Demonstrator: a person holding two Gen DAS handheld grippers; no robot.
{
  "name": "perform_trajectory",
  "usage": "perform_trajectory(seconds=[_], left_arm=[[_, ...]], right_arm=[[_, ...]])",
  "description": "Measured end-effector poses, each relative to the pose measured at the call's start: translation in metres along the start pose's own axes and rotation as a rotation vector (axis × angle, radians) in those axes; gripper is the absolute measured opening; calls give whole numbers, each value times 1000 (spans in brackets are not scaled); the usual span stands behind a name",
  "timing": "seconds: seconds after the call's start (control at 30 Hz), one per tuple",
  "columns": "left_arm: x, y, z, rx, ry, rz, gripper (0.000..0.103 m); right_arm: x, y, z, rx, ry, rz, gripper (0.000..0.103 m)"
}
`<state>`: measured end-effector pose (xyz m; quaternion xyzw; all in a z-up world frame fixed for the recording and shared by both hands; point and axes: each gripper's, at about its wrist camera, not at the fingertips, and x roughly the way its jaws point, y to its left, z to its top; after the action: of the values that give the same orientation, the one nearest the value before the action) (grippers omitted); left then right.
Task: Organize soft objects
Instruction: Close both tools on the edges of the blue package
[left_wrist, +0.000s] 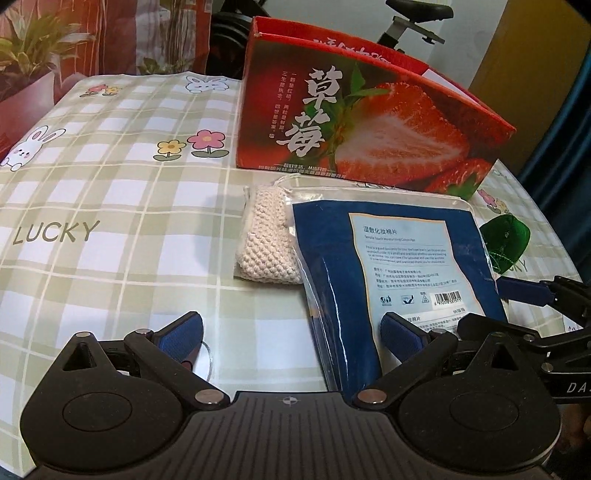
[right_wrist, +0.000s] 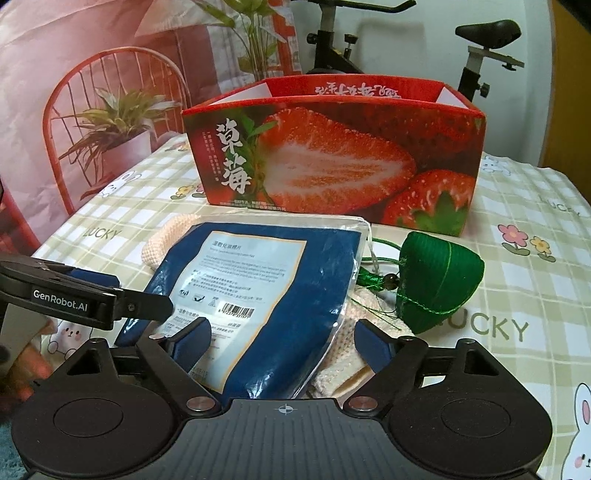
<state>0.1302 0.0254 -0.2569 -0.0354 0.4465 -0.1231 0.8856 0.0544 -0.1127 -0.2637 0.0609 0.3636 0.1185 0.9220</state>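
Nothing could be seen inside the strawberry box (right_wrist: 332, 155), which stood toward the table's (left_wrist: 110, 184) far edge. Before it lay the blue cotton-pad pack (right_wrist: 266, 295), knitted pouch (left_wrist: 266, 240) and green sachet (right_wrist: 439, 284), all still to be stowed. Both the left gripper (left_wrist: 291, 336) and right gripper (right_wrist: 282, 343) were spread apart astride the pack's near end, unclamped.

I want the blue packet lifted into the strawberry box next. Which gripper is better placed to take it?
Probably the right gripper: the blue packet lies between its open fingers. The left gripper is open mostly over bare tablecloth, only one finger over the packet's edge. The strawberry box stands open behind.
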Motion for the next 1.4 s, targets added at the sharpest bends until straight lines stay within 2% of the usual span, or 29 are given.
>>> perform_trajectory(seconds=[0.3, 0.63, 0.77, 0.9, 1.0, 1.1, 1.27, 1.4], left_arm=[[-2, 0, -2, 4, -7, 9, 103], [0, 1, 2, 10, 17, 5, 103], [3, 2, 8, 15, 53, -1, 103], [-2, 4, 11, 13, 84, -43, 102], [-9, -4, 8, 77, 85, -37, 97], [-15, -11, 6, 120, 80, -69, 86], [-12, -10, 5, 101, 94, -140, 66], [-8, -6, 2, 54, 106, -208, 58]], right_arm=[[1, 0, 0, 9, 5, 5, 81], [-6, 2, 0, 14, 14, 16, 74], [-10, 4, -1, 17, 23, 20, 72], [-15, 6, -3, 24, 27, 28, 69], [-19, 6, -4, 33, 30, 35, 67], [-19, 6, -5, 40, 38, 38, 65], [-19, 6, -6, 47, 50, 54, 54], [-16, 6, -6, 56, 54, 68, 51]])
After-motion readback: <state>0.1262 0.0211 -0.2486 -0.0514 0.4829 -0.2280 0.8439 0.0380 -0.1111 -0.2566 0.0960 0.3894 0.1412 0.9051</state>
